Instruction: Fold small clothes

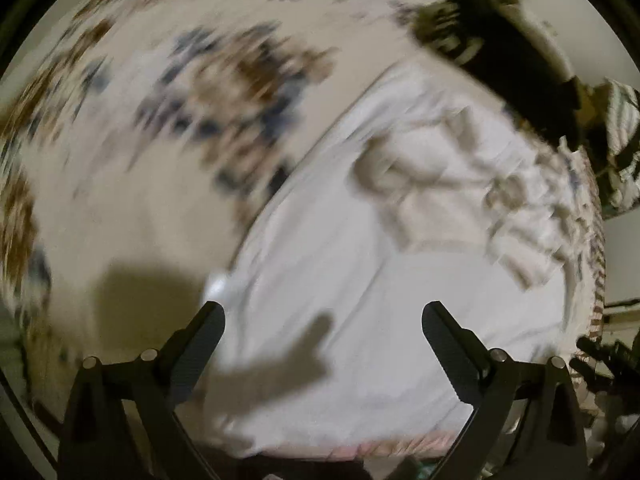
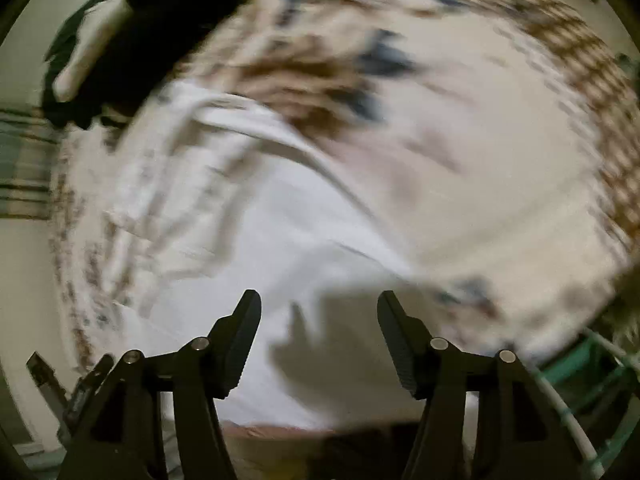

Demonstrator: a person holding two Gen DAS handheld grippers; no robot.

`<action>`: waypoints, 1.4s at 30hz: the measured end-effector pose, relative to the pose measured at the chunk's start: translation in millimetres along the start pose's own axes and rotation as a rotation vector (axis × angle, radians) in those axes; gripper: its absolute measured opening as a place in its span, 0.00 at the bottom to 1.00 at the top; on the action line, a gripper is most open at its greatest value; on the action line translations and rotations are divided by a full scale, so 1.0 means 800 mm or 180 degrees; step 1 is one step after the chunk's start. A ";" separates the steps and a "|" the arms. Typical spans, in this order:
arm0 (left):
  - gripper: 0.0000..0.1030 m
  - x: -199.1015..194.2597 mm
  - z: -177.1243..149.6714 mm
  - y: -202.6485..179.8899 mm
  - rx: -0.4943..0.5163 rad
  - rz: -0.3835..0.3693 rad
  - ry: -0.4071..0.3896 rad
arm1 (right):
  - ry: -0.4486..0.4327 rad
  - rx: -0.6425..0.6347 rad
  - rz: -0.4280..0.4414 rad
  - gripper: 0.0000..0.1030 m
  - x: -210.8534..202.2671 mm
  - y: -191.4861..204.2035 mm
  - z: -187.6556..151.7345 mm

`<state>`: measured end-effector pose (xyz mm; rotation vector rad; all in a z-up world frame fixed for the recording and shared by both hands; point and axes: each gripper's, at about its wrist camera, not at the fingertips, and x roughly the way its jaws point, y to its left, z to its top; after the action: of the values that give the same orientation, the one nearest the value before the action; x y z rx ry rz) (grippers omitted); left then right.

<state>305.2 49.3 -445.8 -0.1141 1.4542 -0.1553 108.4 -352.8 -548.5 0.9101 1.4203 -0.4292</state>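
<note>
The soft white cloth garment (image 1: 360,280) lies flat on the cream patterned cover (image 1: 132,208) — just under both claws. The left claw (image 1: 323,320) gapes wide, the right claw (image 2: 319,308) partly; both hold nothing. One fold looks laid. Next, each must pinch an edge.

A cream rug (image 1: 132,208) with brown and blue-grey motifs covers the floor, badly blurred. At its far edge lies a dark heap (image 2: 152,40), too smeared to identify. Beside the rug's near corner sits something teal with white rails (image 2: 592,376).
</note>
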 end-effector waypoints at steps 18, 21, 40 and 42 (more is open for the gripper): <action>0.12 0.051 -0.083 0.054 -0.0296 0.0069 0.0212 | 0.0228 0.0399 0.0089 0.10 0.056 -0.111 -0.070; 0.04 0.029 -0.086 0.044 -0.0274 -0.0056 0.0190 | 0.0228 0.0378 0.0230 0.07 0.044 -0.101 -0.078; 0.03 -0.065 0.137 0.060 -0.1331 -0.1172 -0.0528 | -0.0440 -0.0067 0.0990 0.06 -0.101 0.041 0.132; 0.03 -0.044 0.186 0.053 -0.1271 -0.1192 -0.0553 | -0.0527 -0.0073 0.0922 0.06 -0.088 0.067 0.184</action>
<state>450.6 95.1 -402.0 -0.7111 1.2633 -0.1532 233.7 -448.2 -481.0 1.0200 1.1202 -0.2627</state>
